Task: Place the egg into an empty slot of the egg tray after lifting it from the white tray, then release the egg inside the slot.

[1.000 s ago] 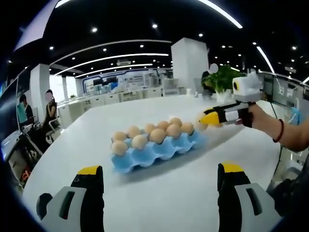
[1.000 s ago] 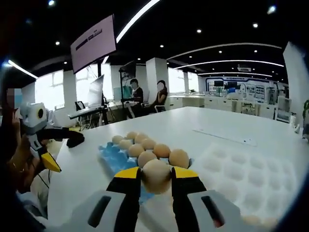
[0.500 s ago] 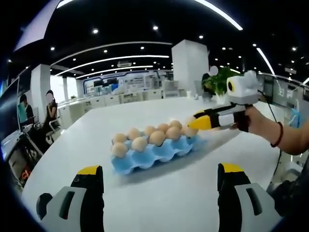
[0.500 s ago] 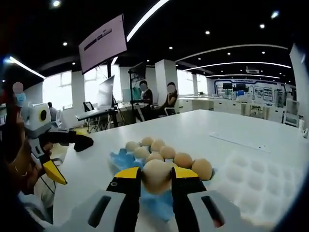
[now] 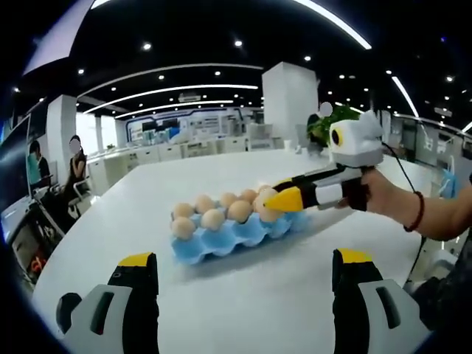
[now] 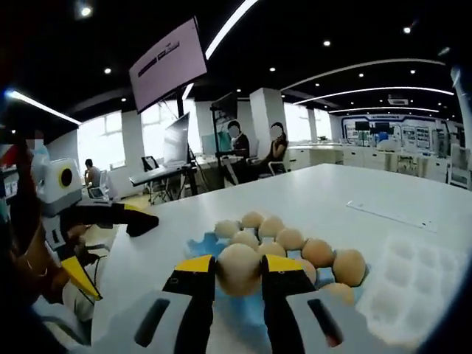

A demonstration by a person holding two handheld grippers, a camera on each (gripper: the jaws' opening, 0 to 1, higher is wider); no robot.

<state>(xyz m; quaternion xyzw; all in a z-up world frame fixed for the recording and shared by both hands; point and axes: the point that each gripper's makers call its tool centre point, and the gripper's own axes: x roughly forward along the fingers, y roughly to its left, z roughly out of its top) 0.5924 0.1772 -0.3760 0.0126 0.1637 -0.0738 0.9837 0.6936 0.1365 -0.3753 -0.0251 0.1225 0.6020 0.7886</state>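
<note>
R gripper has its jaws pinching the egg by its sides, about mid-body, yellow tips on either flank. In the left gripper view the same gripper comes in from 3 o'clock, a hand behind it, tip over the near-right end of the blue egg tray. So the egg is in the air, just above the tray's rows, not yet seated.

L gripper sits low at 6 o'clock in its own view, jaws spread wide, nothing between them, well back from the tray on the white surface. It also shows at 9 o'clock in the right gripper view.

Egg tray is mostly full w/ brown eggs; bare blue at its 9 o'clock side in the right gripper view looks like the free slot area, but can't tell exactly which cup is empty. White tray lies at 3–4 o'clock, just beside the blue one, its dimples look bare.

Handling, as a guess: egg is light, stiff shell but brittle, smooth and rounded so it can slip or roll. Keep the side grip gentle, no extra squeeze. Lower it straight into a cup w/o knocking neighbours, and spread the jaws only once it rests in the slot.
</note>
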